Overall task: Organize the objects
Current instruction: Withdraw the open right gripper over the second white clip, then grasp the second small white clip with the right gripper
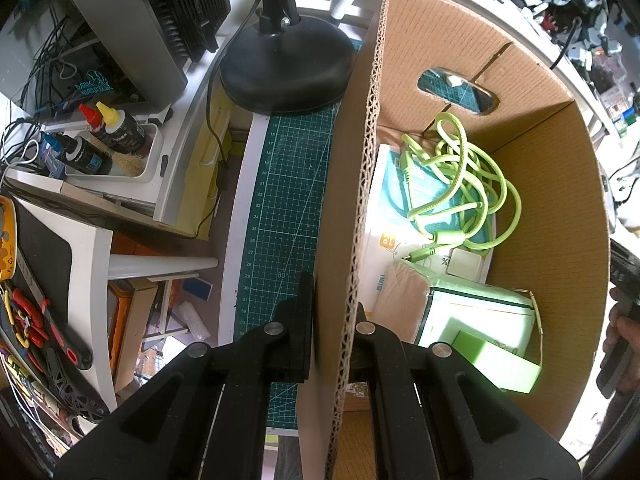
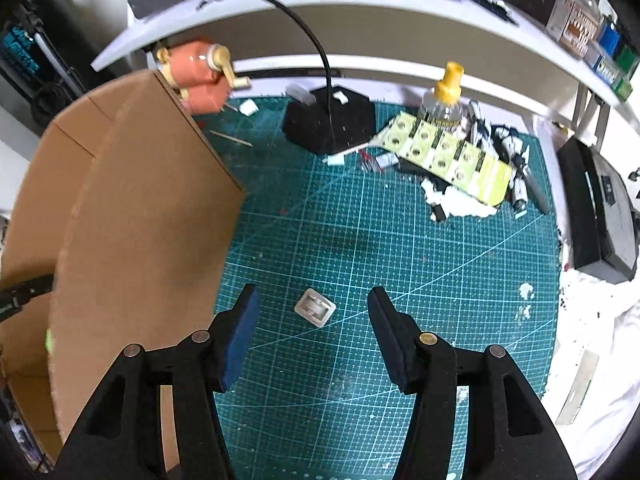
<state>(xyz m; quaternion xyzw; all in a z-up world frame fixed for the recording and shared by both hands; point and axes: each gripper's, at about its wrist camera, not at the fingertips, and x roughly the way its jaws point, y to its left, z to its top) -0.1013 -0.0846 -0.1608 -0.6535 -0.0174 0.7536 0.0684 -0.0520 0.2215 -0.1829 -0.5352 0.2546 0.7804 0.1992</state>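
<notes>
The left tongs [image 1: 330, 332] are clamped on the side wall of the cardboard box [image 1: 552, 184], judged a steadying hold while it is filled. Inside, a green cable [image 1: 464, 184] is coiled over flat packages. The right tongs [image 2: 312, 320] are spread wide above a small clear packet [image 2: 315, 307] near the front edge of the cutting mat [image 2: 400, 248], just beside the box, judged the next pick.

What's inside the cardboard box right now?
The cardboard box holds a coiled lime-green cable lying on a white-and-teal package, a small white adapter, and a green-and-white pouch near the front. Whatever lies beneath these is covered.
</notes>
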